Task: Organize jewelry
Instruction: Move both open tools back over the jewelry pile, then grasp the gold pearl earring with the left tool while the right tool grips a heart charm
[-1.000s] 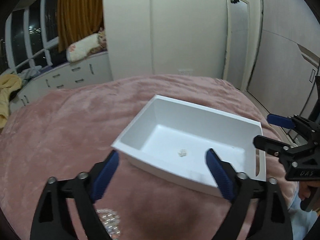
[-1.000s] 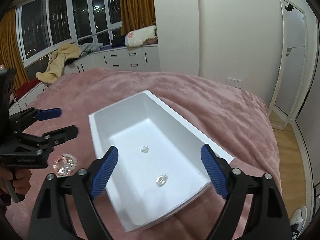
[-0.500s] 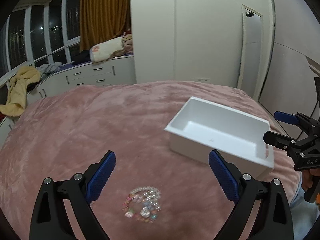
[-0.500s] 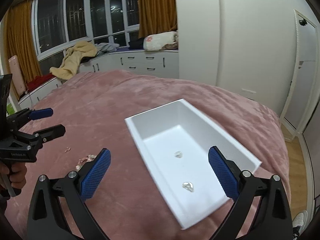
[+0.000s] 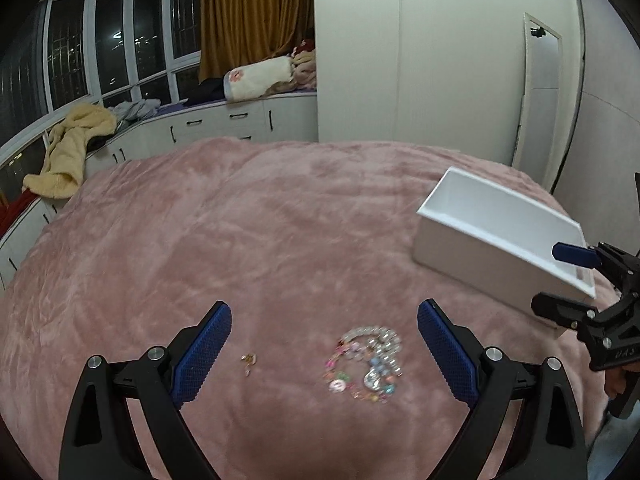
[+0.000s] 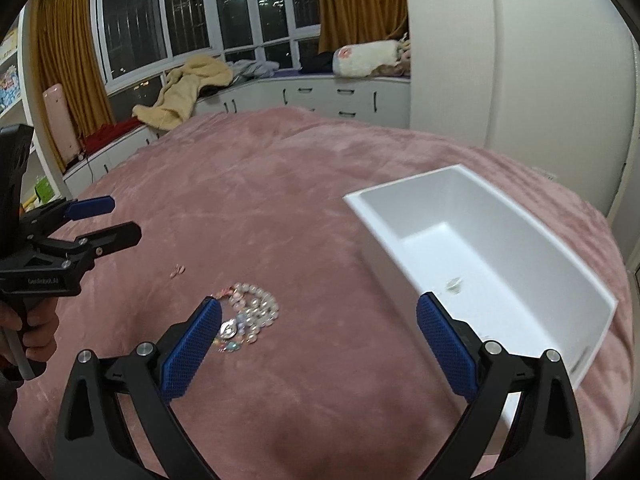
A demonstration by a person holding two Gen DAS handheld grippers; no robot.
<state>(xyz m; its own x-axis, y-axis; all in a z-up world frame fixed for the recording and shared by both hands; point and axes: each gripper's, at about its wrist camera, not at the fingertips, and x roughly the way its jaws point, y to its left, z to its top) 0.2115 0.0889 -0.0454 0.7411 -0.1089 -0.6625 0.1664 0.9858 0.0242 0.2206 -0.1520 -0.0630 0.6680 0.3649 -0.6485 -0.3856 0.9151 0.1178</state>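
Observation:
A pile of beaded jewelry [image 5: 366, 362] lies on the pink bedspread, between my left gripper's open fingers. A small earring [image 5: 249, 359] lies to its left. The white box [image 5: 500, 236] stands to the right on the bed. My left gripper [image 5: 324, 354] is open and empty above the pile. In the right wrist view the pile [image 6: 246, 316] sits by the left finger of my open, empty right gripper [image 6: 318, 346]. The earring [image 6: 178, 270] lies further left. The white box [image 6: 480, 256] holds a small clear jewel [image 6: 454, 283].
The pink bedspread [image 5: 240, 240] covers the whole bed. White drawers and a window bench [image 6: 320, 92] with a yellow blanket [image 6: 188, 88] run along the far side. A white wardrobe [image 5: 400, 52] and door stand behind the box.
Both grippers have swung left, away from the white box. The jewelry pile now sits between the left gripper's fingers, and the small earring has come into view.

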